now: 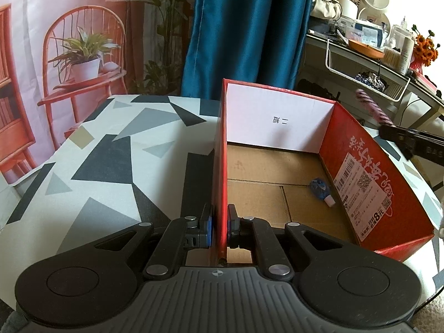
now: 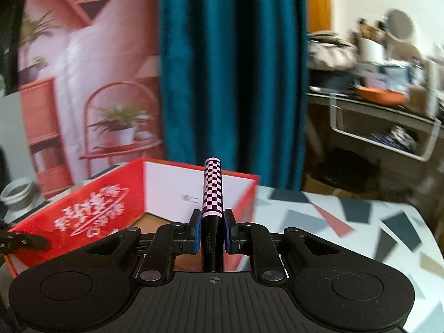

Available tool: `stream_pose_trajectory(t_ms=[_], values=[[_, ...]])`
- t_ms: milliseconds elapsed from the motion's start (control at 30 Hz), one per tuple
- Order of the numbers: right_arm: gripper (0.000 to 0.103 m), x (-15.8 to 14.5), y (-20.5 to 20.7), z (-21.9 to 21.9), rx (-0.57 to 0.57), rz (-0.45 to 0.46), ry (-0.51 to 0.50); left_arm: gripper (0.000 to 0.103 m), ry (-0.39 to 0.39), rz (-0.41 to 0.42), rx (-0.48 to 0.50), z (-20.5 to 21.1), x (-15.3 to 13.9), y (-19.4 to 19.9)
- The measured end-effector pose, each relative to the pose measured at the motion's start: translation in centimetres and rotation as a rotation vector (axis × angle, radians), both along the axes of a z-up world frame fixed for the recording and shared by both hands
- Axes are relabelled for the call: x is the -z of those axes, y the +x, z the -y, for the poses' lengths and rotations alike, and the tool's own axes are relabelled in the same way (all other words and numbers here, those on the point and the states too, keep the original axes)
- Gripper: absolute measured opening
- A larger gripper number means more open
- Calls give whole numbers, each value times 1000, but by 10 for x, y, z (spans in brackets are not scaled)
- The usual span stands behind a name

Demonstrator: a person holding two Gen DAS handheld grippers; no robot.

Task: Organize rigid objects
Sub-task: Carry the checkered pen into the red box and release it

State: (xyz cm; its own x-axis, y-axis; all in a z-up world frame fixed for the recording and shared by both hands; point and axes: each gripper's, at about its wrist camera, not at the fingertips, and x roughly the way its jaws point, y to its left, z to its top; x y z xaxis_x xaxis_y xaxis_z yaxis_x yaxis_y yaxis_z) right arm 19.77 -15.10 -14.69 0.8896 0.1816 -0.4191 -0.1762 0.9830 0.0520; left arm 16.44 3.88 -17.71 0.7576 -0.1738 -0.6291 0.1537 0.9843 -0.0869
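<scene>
A red cardboard box (image 1: 369,172) with a brown floor stands on the patterned table. My left gripper (image 1: 220,224) is shut on the box's left wall, one pad on each side. A small blue bottle (image 1: 322,187) with a white cap lies inside near the right wall. My right gripper (image 2: 212,229) is shut on a pink-and-black checkered tube (image 2: 212,191), which points up and forward over the red box (image 2: 91,208). In the left wrist view the tube (image 1: 373,106) and the right gripper (image 1: 388,131) hover past the box's right wall.
The tablecloth (image 1: 111,166) has grey and black shapes. A blue curtain (image 1: 244,33) hangs behind the table. A cluttered shelf (image 1: 369,52) with a white wire basket stands at the right. A white ring-shaped object (image 2: 18,191) sits left of the box.
</scene>
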Motion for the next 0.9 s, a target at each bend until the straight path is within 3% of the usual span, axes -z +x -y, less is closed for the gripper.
stream_pose_trajectory(t_ms=[200, 500, 900], values=[[15, 5, 20, -30, -91, -64, -69, 10, 0, 2, -3, 0, 0, 0], [15, 15, 29, -27, -78, -107, -62, 10, 0, 1, -4, 0, 0, 0], [18, 7, 4, 13, 57, -3, 16, 10, 1, 1, -5, 1, 0, 0]])
